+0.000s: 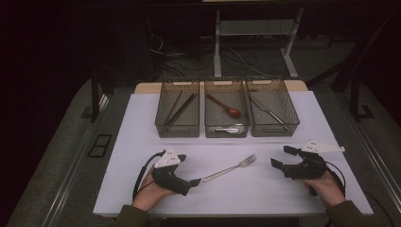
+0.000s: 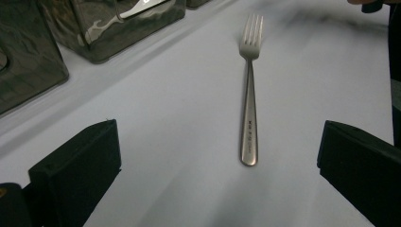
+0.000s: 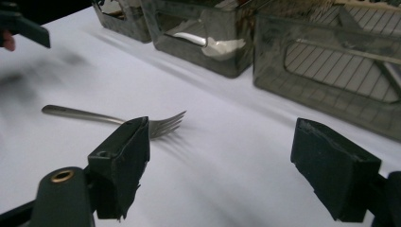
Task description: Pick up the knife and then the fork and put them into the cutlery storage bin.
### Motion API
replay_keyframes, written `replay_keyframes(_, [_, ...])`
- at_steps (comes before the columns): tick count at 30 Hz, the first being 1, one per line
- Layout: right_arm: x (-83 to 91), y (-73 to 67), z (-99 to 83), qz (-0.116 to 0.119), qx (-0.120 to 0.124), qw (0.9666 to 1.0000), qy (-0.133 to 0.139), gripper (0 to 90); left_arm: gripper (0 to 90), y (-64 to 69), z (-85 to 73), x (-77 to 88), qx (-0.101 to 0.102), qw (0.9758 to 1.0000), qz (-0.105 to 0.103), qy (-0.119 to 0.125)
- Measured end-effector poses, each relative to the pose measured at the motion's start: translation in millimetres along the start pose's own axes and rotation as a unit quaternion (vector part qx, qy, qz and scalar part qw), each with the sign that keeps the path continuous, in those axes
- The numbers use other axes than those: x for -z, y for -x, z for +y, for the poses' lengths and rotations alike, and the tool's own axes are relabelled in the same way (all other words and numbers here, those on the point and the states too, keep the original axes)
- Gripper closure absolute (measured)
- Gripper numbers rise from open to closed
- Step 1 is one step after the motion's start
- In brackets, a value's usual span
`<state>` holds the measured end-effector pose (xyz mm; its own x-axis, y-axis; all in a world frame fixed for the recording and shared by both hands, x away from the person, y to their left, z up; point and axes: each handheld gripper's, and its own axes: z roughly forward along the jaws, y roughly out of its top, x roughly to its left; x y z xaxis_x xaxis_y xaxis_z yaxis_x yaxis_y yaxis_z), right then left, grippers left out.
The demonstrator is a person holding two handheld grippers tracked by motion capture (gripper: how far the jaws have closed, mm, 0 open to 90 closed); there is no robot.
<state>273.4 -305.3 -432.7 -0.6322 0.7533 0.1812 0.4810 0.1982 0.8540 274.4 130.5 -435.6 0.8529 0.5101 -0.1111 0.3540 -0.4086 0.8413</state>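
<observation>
A metal fork (image 1: 230, 168) lies on the white table cover (image 1: 142, 123), tines pointing to the far right. My left gripper (image 1: 194, 182) rests at the fork's handle end. In the left gripper view the fork (image 2: 249, 118) lies ahead, its handle end just short of the gap of my open left gripper (image 2: 217, 175). My right gripper (image 1: 283, 158) sits to the right of the tines, open and holding nothing. In the right gripper view the fork (image 3: 108, 118) lies partly behind the left jaw of my right gripper (image 3: 227, 165).
Three clear bins stand in a row at the back. The left bin (image 1: 178, 130) holds dark chopsticks (image 1: 179, 108). The middle bin (image 1: 226, 134) holds a red-brown spoon (image 1: 224, 106) and metal cutlery. The right bin (image 1: 292, 111) holds a metal utensil (image 1: 267, 111).
</observation>
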Motion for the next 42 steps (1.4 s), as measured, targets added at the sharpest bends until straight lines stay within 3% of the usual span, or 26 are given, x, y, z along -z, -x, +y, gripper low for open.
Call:
replay_keyframes(6, [1.2, -6.1, -8.4, 0.001, 0.008, 0.9999, -0.006, 19.2, 1.1, 1.4, 10.0, -7.4, -0.001, 1.0000, -0.001, 0.004])
replay_keyframes(13, [-0.2, -7.3, -11.5, 0.002, 0.011, 0.9999, -0.013, 19.2, 7.6, 6.4, 26.3, -27.5, -0.006, 0.9998, -0.019, 0.005])
replay_keyframes(18, [-0.3, -8.0, -11.3, 0.004, 0.016, 0.9997, -0.016, 19.1, 16.6, 11.1, 36.2, -45.3, -0.015, 0.9994, -0.027, -0.013])
replay_keyframes(30, [-0.1, -7.4, -11.1, 0.006, 0.019, 0.9997, -0.014, 19.2, 52.6, 17.7, 47.8, -85.8, -0.025, 0.9967, -0.063, -0.044])
replay_keyframes(36, [-0.2, -7.2, -11.2, 0.005, 0.020, 0.9997, -0.016, 19.1, 65.0, 21.9, 49.8, -100.1, -0.033, 0.9951, -0.065, -0.067])
replay_keyframes(42, [0.0, -7.1, -11.2, 0.006, 0.021, 0.9996, -0.017, 19.2, 71.7, 23.7, 47.3, -110.0, -0.034, 0.9940, -0.060, -0.085])
